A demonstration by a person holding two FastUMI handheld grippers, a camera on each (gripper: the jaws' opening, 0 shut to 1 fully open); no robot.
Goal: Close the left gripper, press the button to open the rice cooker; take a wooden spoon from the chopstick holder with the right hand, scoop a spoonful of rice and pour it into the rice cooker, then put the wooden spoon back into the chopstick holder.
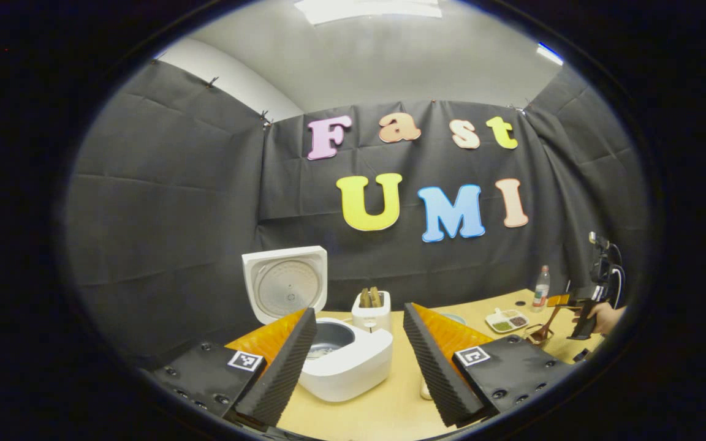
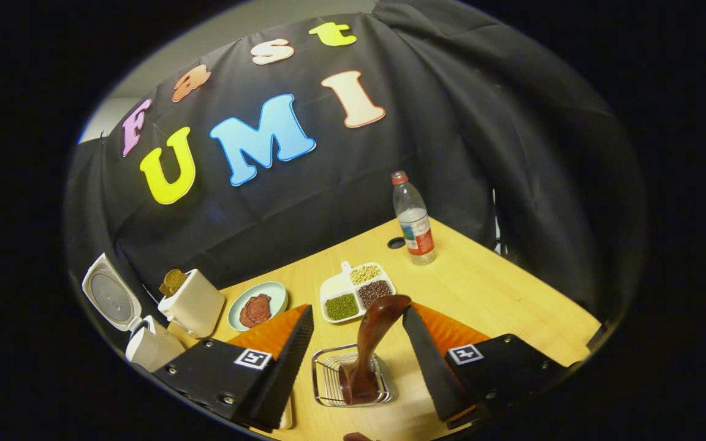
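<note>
Right tool (image 2: 358, 334) spread open around dark-brown wooden spoon (image 2: 370, 343) standing in wire chopstick holder (image 2: 328, 380). Left tool (image 1: 359, 349) released, near open white rice cooker (image 1: 347, 361). Risk: handle leans; off-centre grip could tip holder.

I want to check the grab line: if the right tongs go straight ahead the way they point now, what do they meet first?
Most likely the wooden spoon, standing tilted in the wire chopstick holder between the open right tongs. Its handle top lies on that line, with the divided dish beyond; depth is uncertain.
</note>
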